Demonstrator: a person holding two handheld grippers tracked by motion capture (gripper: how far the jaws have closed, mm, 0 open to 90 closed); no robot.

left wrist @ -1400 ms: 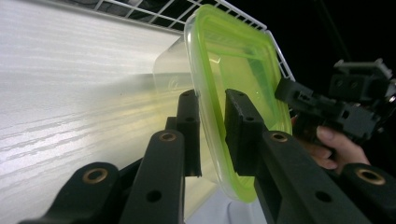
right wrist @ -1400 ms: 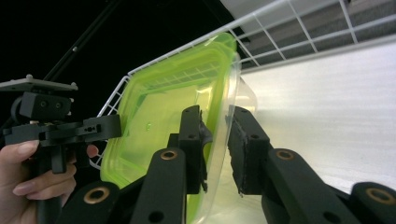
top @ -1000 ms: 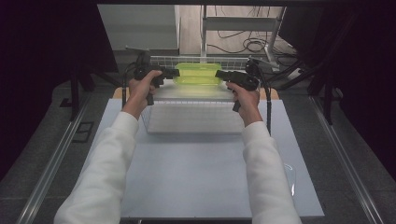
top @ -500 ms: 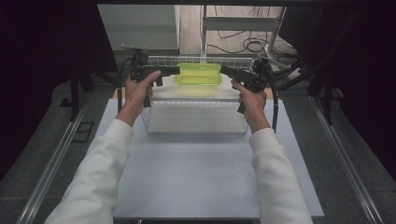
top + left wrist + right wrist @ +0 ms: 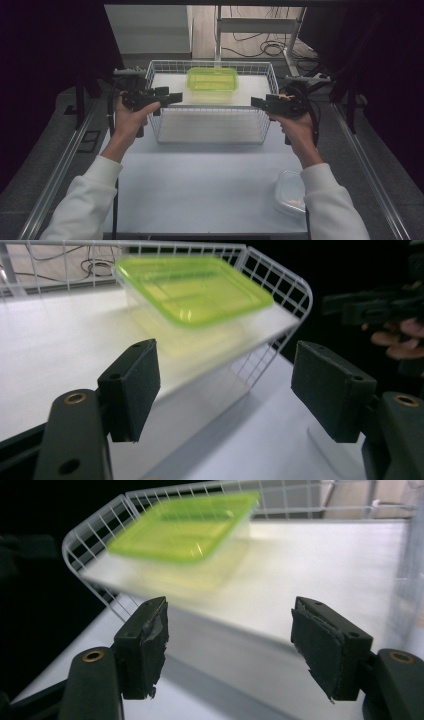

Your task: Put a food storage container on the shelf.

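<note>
- High view: one green-lidded container, one white wire basket, one clear container, and two grippers are being counted on the white table.
- The green-lidded container is lying in the basket's far end, at 12 o'clock on the table; the clear container is resting at 5 o'clock by the person's right sleeve.
- From the left gripper the green-lidded container is being seen at about 2 o'clock, well apart; from the right gripper at about 10 o'clock.
- Both grippers are being held outside the basket's sides, jaws wide apart, having just been opening, with nothing between them or touched.
</note>
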